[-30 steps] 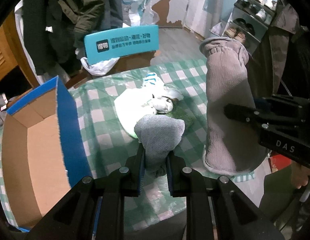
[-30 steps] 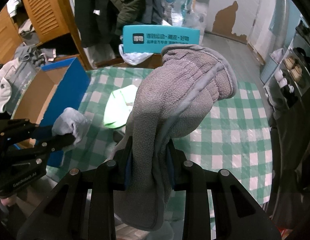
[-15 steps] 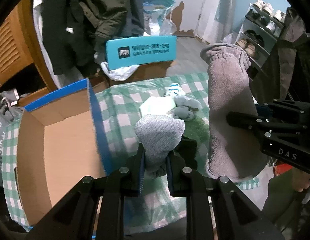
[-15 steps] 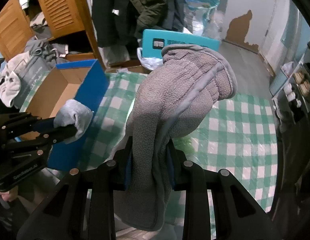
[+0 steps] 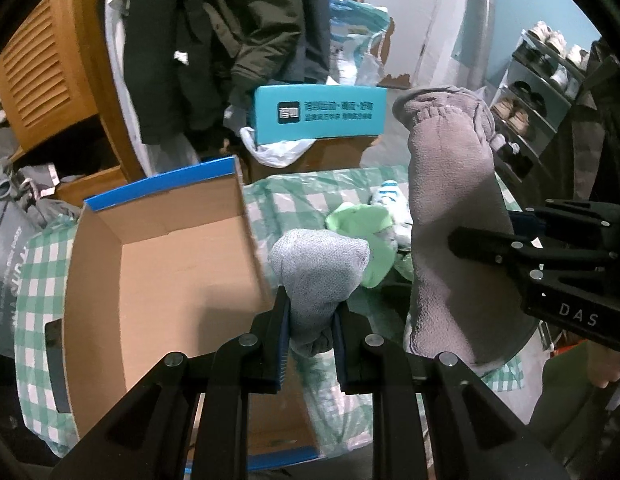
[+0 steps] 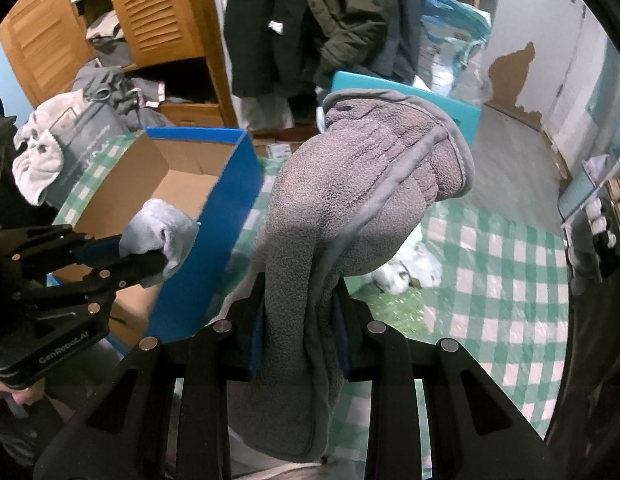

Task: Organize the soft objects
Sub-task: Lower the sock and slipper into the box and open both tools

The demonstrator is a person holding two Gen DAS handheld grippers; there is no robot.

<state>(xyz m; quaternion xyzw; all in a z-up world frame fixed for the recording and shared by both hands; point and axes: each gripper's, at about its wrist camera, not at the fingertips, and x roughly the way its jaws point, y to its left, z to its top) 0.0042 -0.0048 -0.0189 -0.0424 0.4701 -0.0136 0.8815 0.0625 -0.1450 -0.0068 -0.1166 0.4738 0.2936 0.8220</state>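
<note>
My left gripper [image 5: 310, 320] is shut on a light grey sock [image 5: 317, 264] that bulges above its pads; it also shows in the right wrist view [image 6: 162, 236], held near the box's right wall. My right gripper [image 6: 302, 320] is shut on a large brown-grey fleece mitten [image 6: 361, 208], which stands upright and also appears in the left wrist view [image 5: 449, 208]. An open cardboard box with blue edges [image 5: 158, 256] lies on the green checked tablecloth [image 6: 489, 272], left of both grippers. A light green cloth [image 5: 365, 228] and a small white plush [image 6: 405, 272] lie on the table behind.
A teal box with print [image 5: 321, 112] stands beyond the table, over a white plastic bag. Dark coats hang behind it beside a wooden louvred cupboard [image 6: 150, 12]. A grey bag [image 5: 10, 240] sits left of the box. A shoe rack [image 5: 541, 92] stands at the far right.
Both grippers have moved left together with their loads. The box now lies right in front of the left gripper, and the pile on the cloth has slid to the right.
</note>
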